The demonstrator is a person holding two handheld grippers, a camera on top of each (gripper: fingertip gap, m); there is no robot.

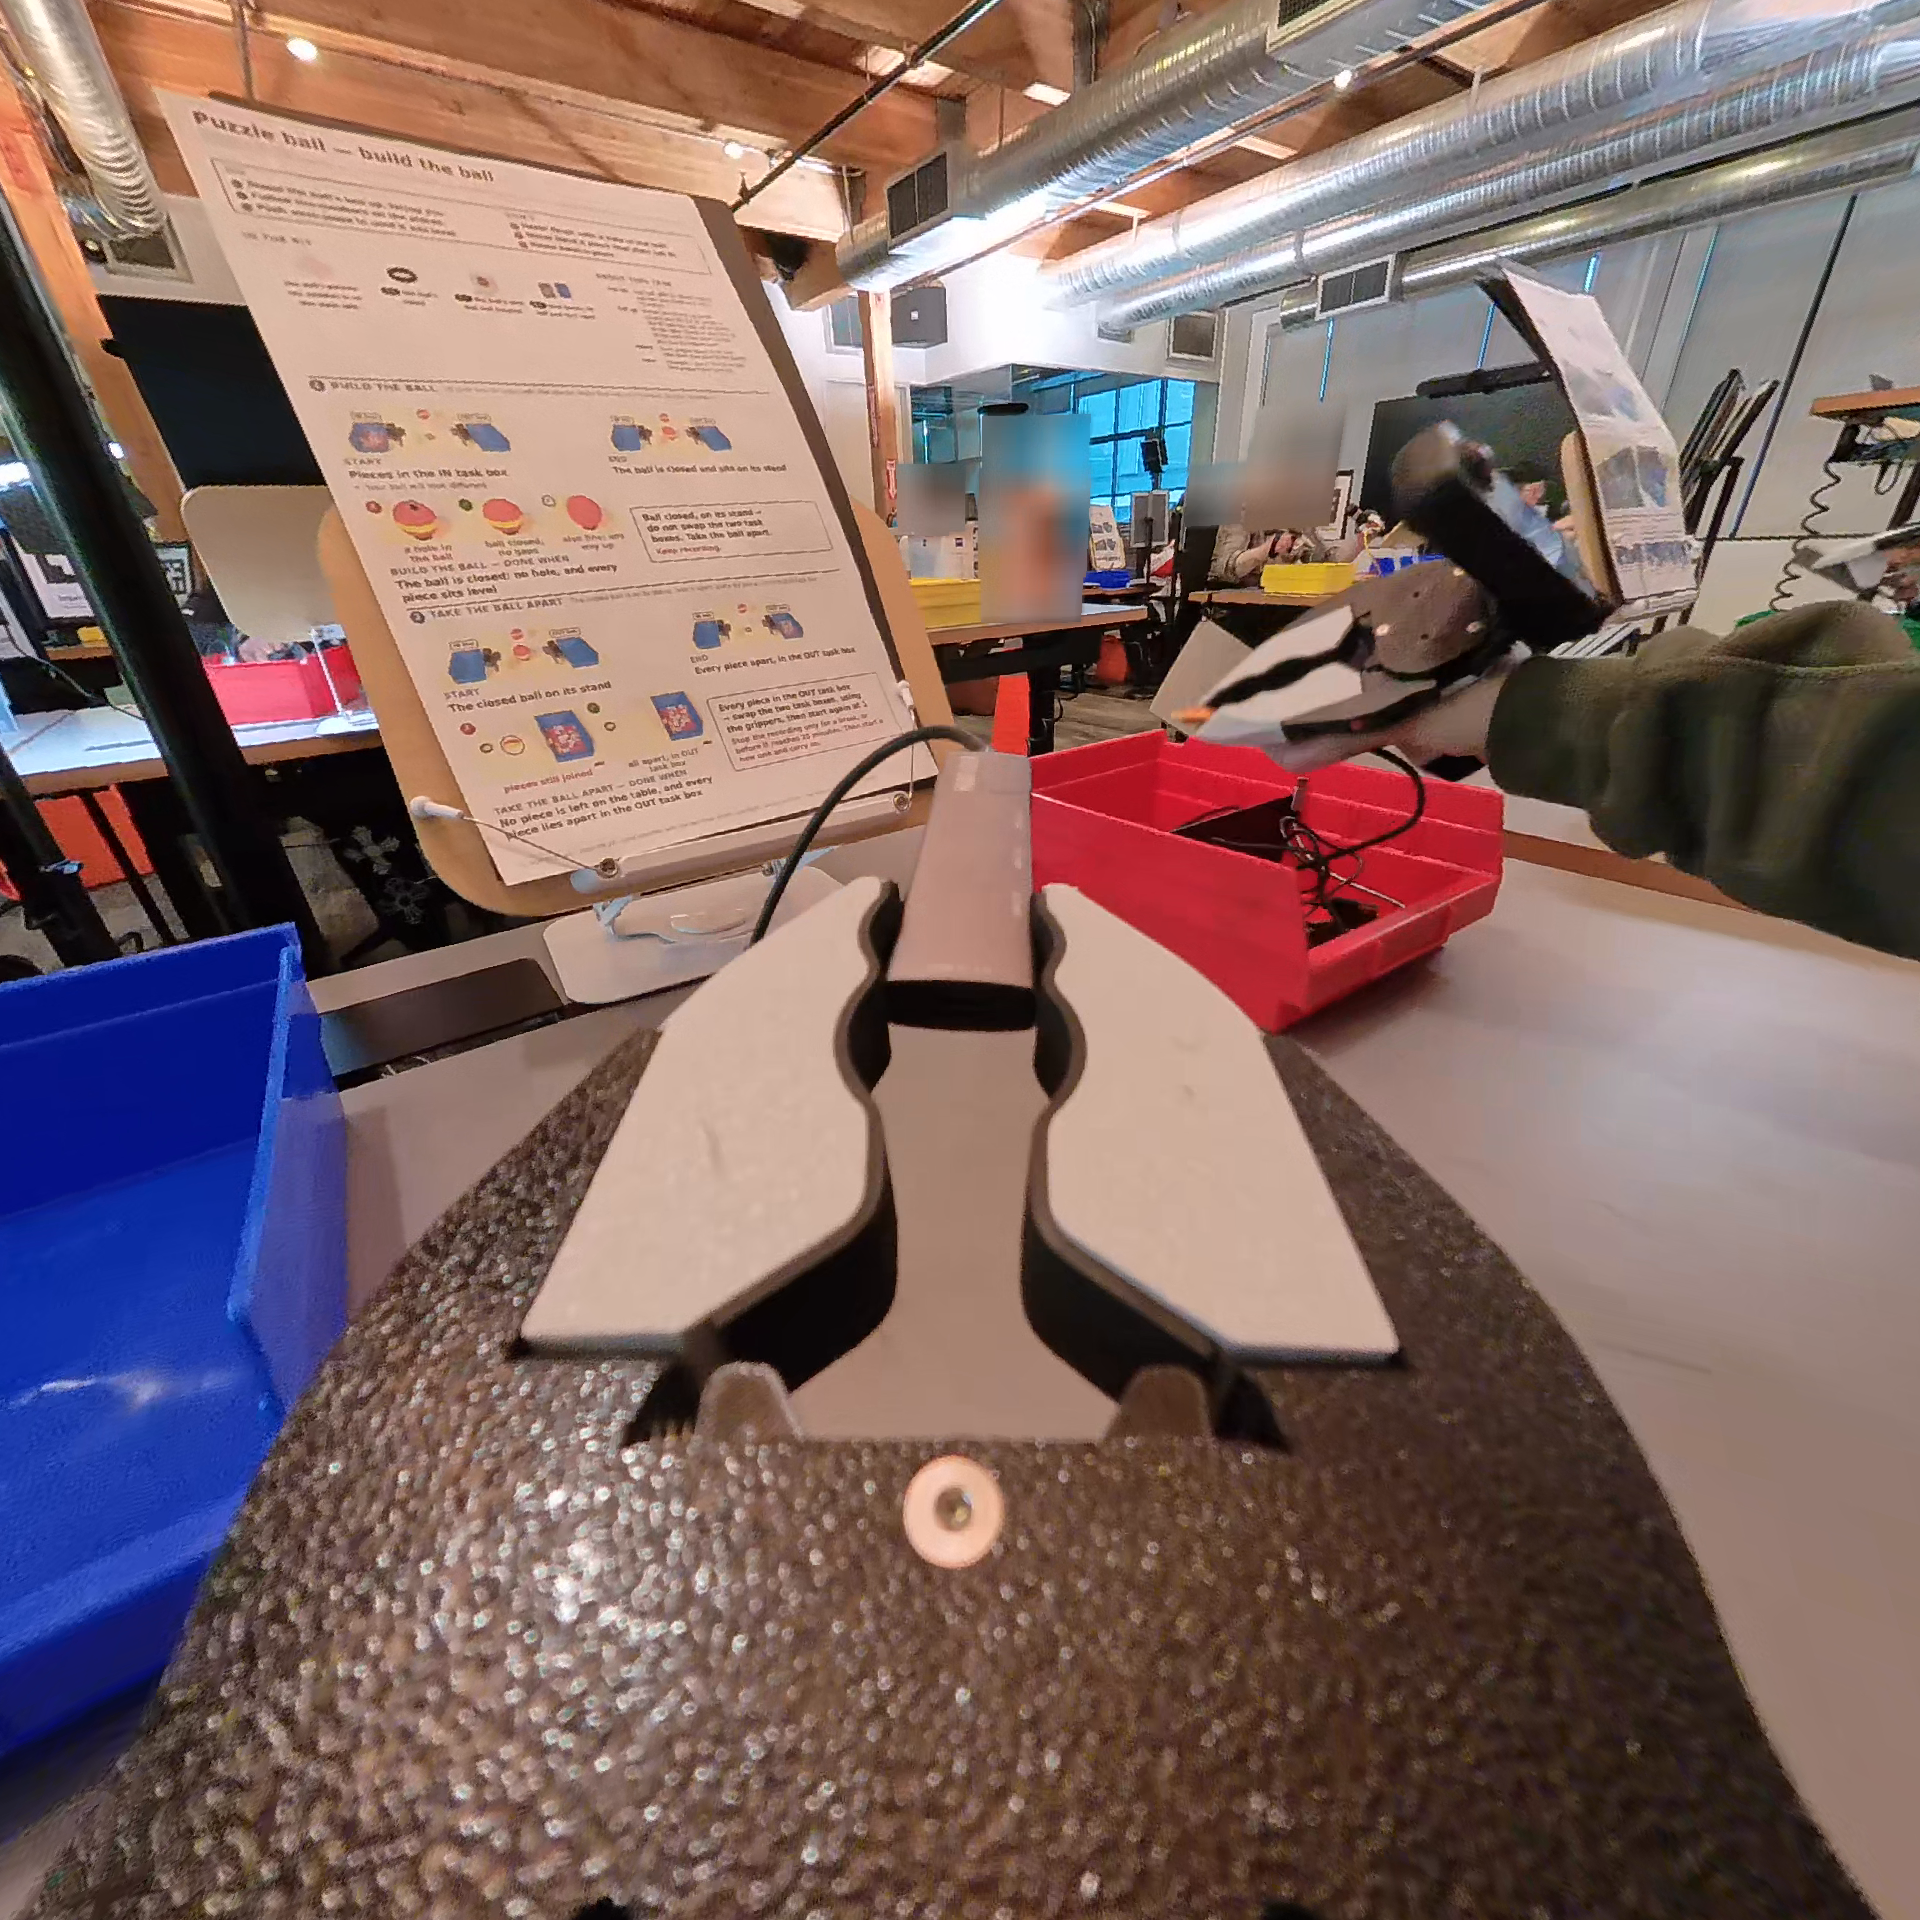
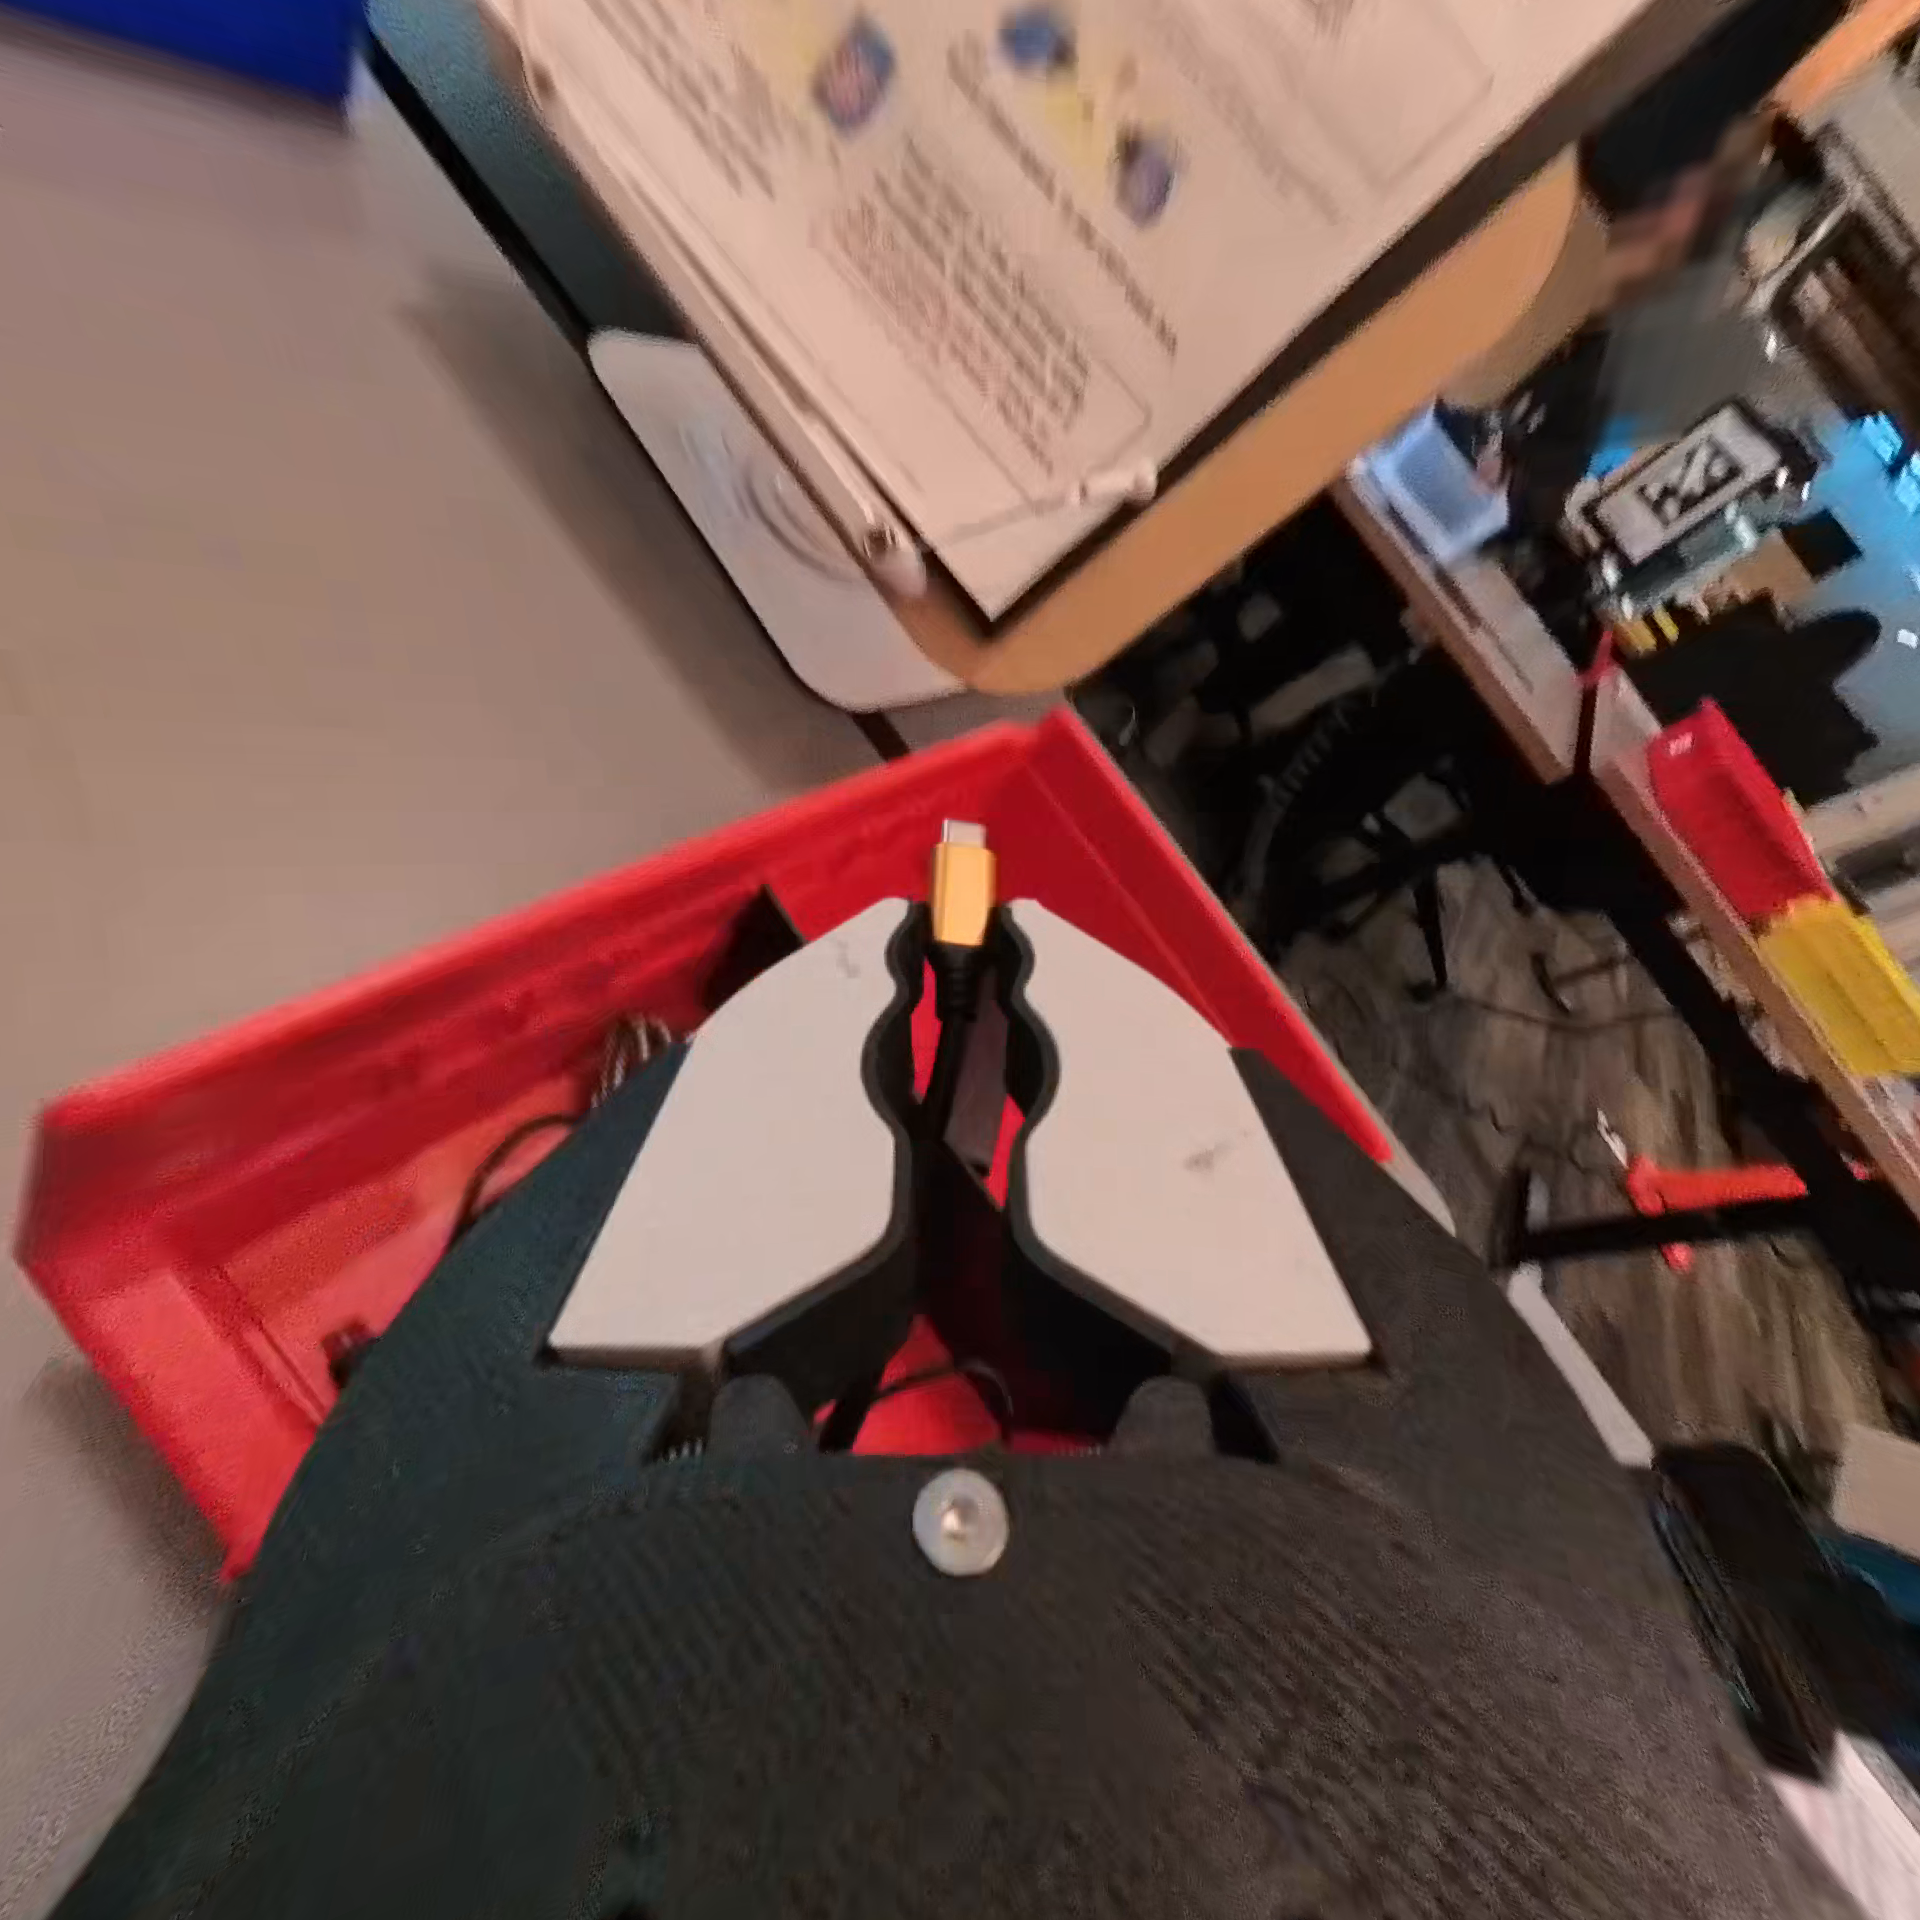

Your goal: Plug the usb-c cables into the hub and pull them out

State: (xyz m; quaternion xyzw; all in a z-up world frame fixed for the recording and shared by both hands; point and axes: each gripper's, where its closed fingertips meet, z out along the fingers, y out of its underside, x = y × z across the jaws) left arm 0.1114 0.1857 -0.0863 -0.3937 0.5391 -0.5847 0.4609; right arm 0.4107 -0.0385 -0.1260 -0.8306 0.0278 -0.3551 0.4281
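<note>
On the grey table (image 1: 1558,1091) the left gripper (image 1: 961,914) clamps the hub (image 1: 966,873) pointing forward, while the right gripper (image 2: 951,914), above the red bin (image 2: 416,997) to its right, pinches the cable (image 2: 961,987), plug (image 2: 964,888) facing ahead.

I am holding the hub (image 1: 961,873), a slim grey bar, clamped at its near end and pointing away from me above the table, its own dark lead (image 1: 831,800) curving off its far end. I am pinching a black usb-c cable (image 2: 961,1049) just behind its orange-sleeved plug (image 2: 961,883), whose silver tip is pointing forward over the red bin (image 2: 343,1049) where other dark cables (image 1: 1340,842) are lying tangled.
</note>
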